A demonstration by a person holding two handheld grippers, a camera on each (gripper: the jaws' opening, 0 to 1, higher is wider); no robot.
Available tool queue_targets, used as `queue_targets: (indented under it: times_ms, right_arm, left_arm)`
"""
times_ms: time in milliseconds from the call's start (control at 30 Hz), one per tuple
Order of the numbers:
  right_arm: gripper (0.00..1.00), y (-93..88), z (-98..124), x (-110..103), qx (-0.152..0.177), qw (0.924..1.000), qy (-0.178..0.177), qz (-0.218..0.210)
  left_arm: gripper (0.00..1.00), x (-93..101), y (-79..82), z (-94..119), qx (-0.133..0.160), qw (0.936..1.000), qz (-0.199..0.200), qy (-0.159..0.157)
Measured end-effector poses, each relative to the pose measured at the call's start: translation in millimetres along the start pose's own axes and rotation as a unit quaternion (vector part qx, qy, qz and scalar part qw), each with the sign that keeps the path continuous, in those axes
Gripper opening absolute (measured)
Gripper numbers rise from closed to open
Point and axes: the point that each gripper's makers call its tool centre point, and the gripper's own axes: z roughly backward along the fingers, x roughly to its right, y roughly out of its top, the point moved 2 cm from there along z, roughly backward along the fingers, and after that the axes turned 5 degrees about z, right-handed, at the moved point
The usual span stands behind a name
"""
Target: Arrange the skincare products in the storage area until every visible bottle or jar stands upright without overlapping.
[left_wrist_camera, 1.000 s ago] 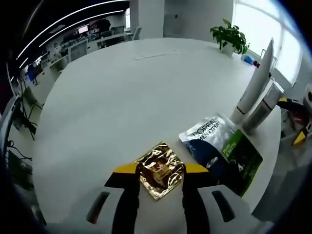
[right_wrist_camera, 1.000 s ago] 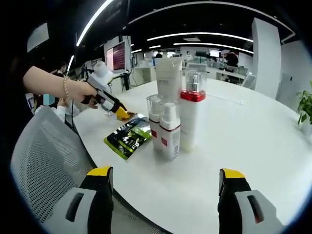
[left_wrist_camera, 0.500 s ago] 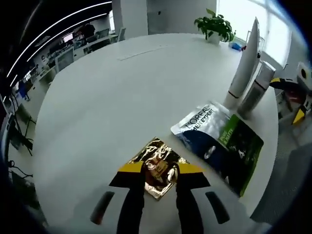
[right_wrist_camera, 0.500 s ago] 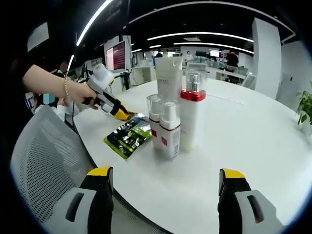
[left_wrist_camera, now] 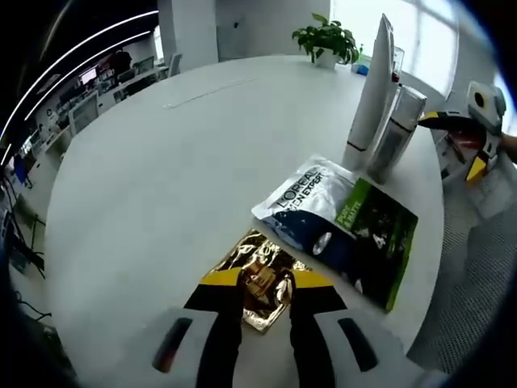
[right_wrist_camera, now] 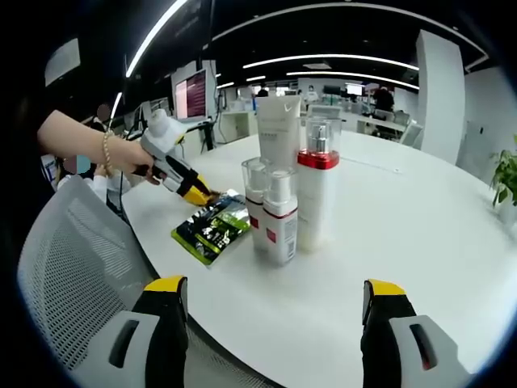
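Observation:
In the left gripper view my left gripper [left_wrist_camera: 265, 280] has its yellow-tipped jaws closed in on a crumpled gold sachet [left_wrist_camera: 260, 267] lying on the white round table [left_wrist_camera: 161, 162]. Right of it lies a flat L'Oreal pouch [left_wrist_camera: 339, 225], black, white and green. Beyond stand a white tube [left_wrist_camera: 373, 89] and a silvery bottle [left_wrist_camera: 396, 133]. In the right gripper view my right gripper [right_wrist_camera: 276, 287] is open over the table edge, nothing between its jaws. Ahead stand the white tube [right_wrist_camera: 279, 129], a tall red-banded bottle [right_wrist_camera: 317, 194] and two small pump bottles [right_wrist_camera: 281, 217], all upright. The left gripper [right_wrist_camera: 194, 194] touches down beside the pouch [right_wrist_camera: 212, 228].
A grey mesh chair [right_wrist_camera: 73, 267] stands at the table's near-left edge. A person's hand [right_wrist_camera: 121, 153] holds the left gripper. A potted plant [left_wrist_camera: 327, 36] sits at the table's far side. The right gripper [left_wrist_camera: 477, 121] shows past the bottles.
The left jaws have narrowed around the gold sachet, and the left gripper has swung and tipped more steeply. The right gripper and the bottles have stayed put.

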Motion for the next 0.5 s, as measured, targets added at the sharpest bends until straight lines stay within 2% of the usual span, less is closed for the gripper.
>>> queue_targets:
  times_ms: [233,433,500]
  right_arm:
    - [0.95,-0.1,0.0,-0.2,-0.001,1.0000,0.000,0.000]
    - [0.95,-0.2,-0.2,0.4,0.000,1.0000,-0.001,-0.001]
    - [0.95,-0.2,-0.1,0.4,0.000,1.0000,-0.001,-0.001]
  left_arm:
    - [0.20,-2.9,1.1,1.5,-0.015,0.9997,-0.020,-0.007]
    - [0.23,-9.7,13.4,17.0,0.009,0.9999,-0.012,-0.007]
    - [0.25,-15.4,12.7,25.3,0.017,0.9997,0.015,0.001]
